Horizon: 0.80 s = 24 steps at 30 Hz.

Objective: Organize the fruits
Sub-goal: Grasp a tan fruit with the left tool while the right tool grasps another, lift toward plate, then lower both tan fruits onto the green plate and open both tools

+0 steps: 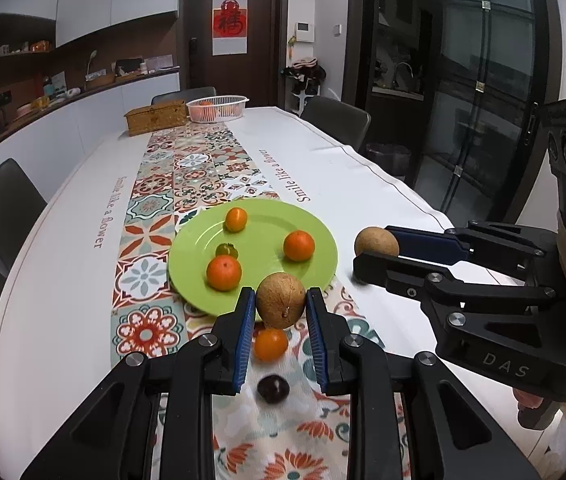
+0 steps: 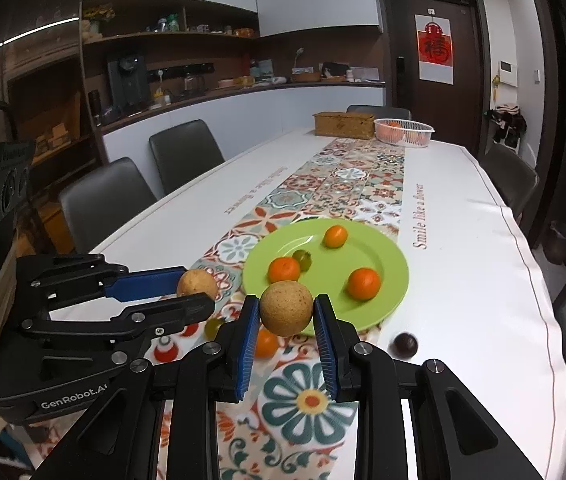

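Between the blue pads of the left gripper point(image 1: 281, 308) sits a brown round fruit point(image 1: 281, 305), clamped on both sides and held clear of the table; below and nearer than that fruit, seen through the gap of the fingers, lie a small orange fruit point(image 1: 270, 344) and a dark round fruit point(image 1: 273, 389) on the patterned runner point(image 1: 155, 208); just beyond the fingertips lies a green plate point(image 1: 315, 264) on the runner, carrying three orange fruits and one small green fruit point(image 1: 227, 249), none touching another; off to the right of this gripper, the right gripper point(image 1: 375, 246) grips a second brown fruit point(image 1: 375, 242) at its tips, above the white tablecloth point(image 1: 363, 168). From the right wrist view, the right gripper point(image 2: 286, 312) is closed on its brown fruit point(image 2: 286, 307) in the same way, pads pressing either side; the left gripper point(image 2: 197, 290) shows to its left, holding the other brown fruit point(image 2: 197, 283); the plate point(image 2: 395, 276) lies just ahead, the dark fruit point(image 2: 405, 345) on the cloth to the right of the fingers; at the far end of the table stand a white basket point(image 2: 404, 132) with orange fruit in it and a woven box point(image 2: 343, 124) beside it; dark chairs point(image 2: 185, 152) line the left side.
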Available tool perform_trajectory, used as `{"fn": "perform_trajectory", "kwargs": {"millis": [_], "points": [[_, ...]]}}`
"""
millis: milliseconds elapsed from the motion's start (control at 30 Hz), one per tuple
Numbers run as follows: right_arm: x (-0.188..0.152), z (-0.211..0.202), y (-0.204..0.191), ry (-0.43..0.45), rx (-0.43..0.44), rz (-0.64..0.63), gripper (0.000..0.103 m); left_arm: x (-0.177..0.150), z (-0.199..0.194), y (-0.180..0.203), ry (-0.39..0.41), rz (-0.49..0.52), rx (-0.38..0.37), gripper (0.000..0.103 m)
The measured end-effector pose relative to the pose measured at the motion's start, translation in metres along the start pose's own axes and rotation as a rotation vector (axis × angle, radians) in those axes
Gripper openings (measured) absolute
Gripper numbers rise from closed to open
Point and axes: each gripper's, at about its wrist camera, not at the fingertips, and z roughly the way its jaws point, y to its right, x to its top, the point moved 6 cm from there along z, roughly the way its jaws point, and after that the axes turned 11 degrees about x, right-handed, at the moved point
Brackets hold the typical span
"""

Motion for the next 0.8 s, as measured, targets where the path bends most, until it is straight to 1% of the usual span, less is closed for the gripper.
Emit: {"fn": "perform_trajectory", "kwargs": {"millis": [367,567,800], "points": [[0.019,0.032,0.031,-0.034,-0.029,0.011,0.029,0.027,0.043,-0.011,-0.033,-0.024,-0.003,0.026],[0.024,0.05,0.043,-0.054,-0.035,0.018,0.029,0.034,0.067,-0.015,-0.052,-0.036,-0.009,0.026],[0.027,0.075,0.061,-0.09,-0.046,0.033,0.029,0.041,0.103,-0.019,-0.087,-0.045,-0.011,0.026]]}}
